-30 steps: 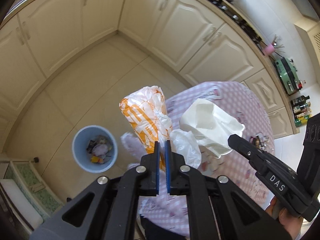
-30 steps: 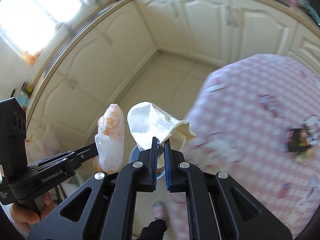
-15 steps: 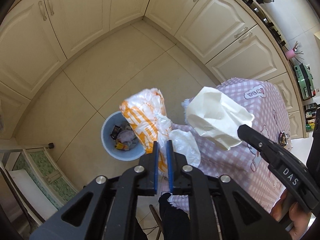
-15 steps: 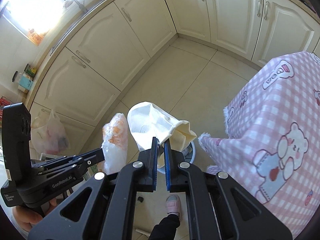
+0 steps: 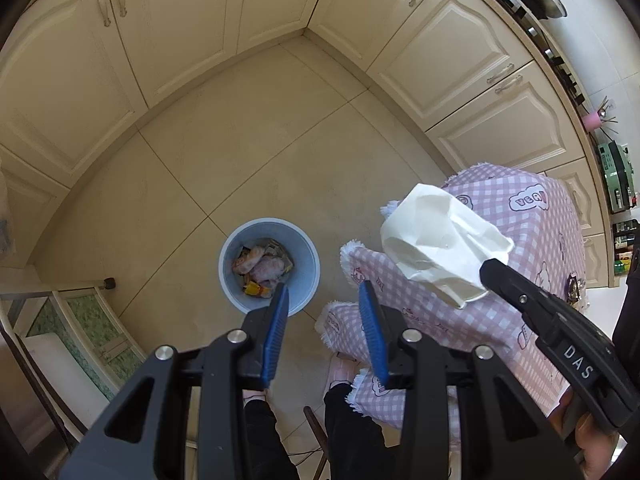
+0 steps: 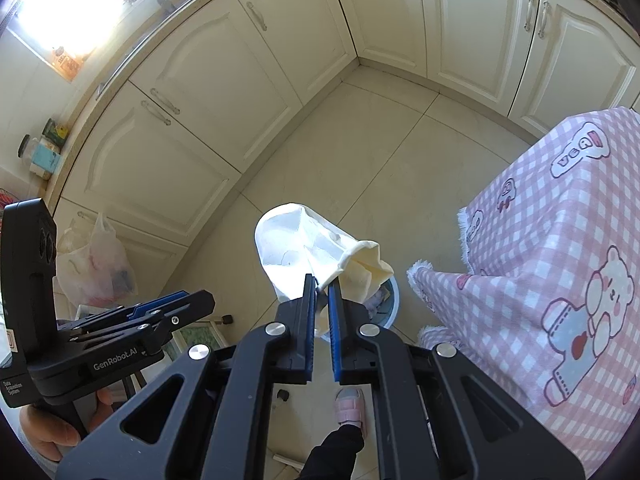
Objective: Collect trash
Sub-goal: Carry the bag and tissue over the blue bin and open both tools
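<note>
My left gripper [image 5: 323, 286] hangs over the blue trash bin [image 5: 230, 248] on the floor; its jaws are opening and nothing is between them. Orange-and-white wrapping [image 5: 250, 262] lies among the trash inside the bin. My right gripper [image 6: 322, 280] is shut on the edge of a crumpled white paper bag [image 6: 296, 248], which hangs in the air beside the bin. In the left wrist view that white bag [image 5: 436, 240] shows to the right of the bin, pinched by the right gripper's tip [image 5: 486, 270]. In the right wrist view the bag hides most of the bin [image 6: 394, 300].
A table under a pink checked cloth [image 5: 528, 216] stands right of the bin, its corner close to the rim. Cream cabinets [image 5: 180, 40] ring the tiled floor. A filled plastic bag [image 6: 96, 268] hangs at the left cabinets. The person's legs and a pink slipper [image 6: 352, 408] are below.
The left jaws have parted and the orange-and-white bag they held is gone from between them. Both grippers swung from the table to over the bin. The right still grips the white bag.
</note>
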### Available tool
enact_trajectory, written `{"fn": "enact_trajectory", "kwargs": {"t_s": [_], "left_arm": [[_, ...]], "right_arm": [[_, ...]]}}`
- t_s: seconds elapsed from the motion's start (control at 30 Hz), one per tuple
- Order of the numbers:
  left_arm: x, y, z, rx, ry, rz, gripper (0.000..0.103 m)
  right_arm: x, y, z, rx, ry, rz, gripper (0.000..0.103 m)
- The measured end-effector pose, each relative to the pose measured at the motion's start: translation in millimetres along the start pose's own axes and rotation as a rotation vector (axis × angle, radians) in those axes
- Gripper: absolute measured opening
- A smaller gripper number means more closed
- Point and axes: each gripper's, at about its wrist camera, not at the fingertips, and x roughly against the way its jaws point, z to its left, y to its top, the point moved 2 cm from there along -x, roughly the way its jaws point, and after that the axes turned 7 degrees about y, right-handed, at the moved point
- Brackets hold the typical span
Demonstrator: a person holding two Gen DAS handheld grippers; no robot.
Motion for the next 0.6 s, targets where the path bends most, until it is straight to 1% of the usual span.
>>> {"fn": "enact_trajectory", "kwargs": {"t_s": [0.13, 0.17, 0.23, 0.47, 0.5, 0.53, 0.6], "left_arm": [[2.4, -2.4, 9.4, 0.019, -0.008, -0.002, 0.036], [3.0, -2.6, 10.7, 0.020, -0.008, -0.001, 0.037], [5.3, -3.0, 12.8, 0.020, -0.006, -0.006, 0.044], [14.9, -4.2, 22.1, 0.024, 0.003, -0.032, 0.048], [16.5, -4.5, 22.6, 0.023, 0.008, -0.035, 0.048], [18.1, -4.9, 22.6, 0.022, 0.010, -0.038, 0.048], [21.3, -5.8, 22.7, 0.020, 0.009, -0.040, 0.048]], "right_arm": [[-7.3, -2.3, 7.9, 0.010, 0.003, 0.019, 0.006], [-9.1, -3.1, 10.8, 0.012, 0.005, 0.024, 0.006], [-11.3, -4.0, 15.0, 0.017, 0.006, 0.026, 0.006], [-20.5, -2.4, 32.8, 0.020, 0.038, 0.020, 0.009], [-21.8, -1.7, 35.3, 0.018, 0.044, 0.019, 0.011], [-21.5, -1.9, 36.6, 0.018, 0.046, 0.018, 0.016], [-20.7, -2.0, 39.5, 0.021, 0.054, 0.014, 0.020]]}}
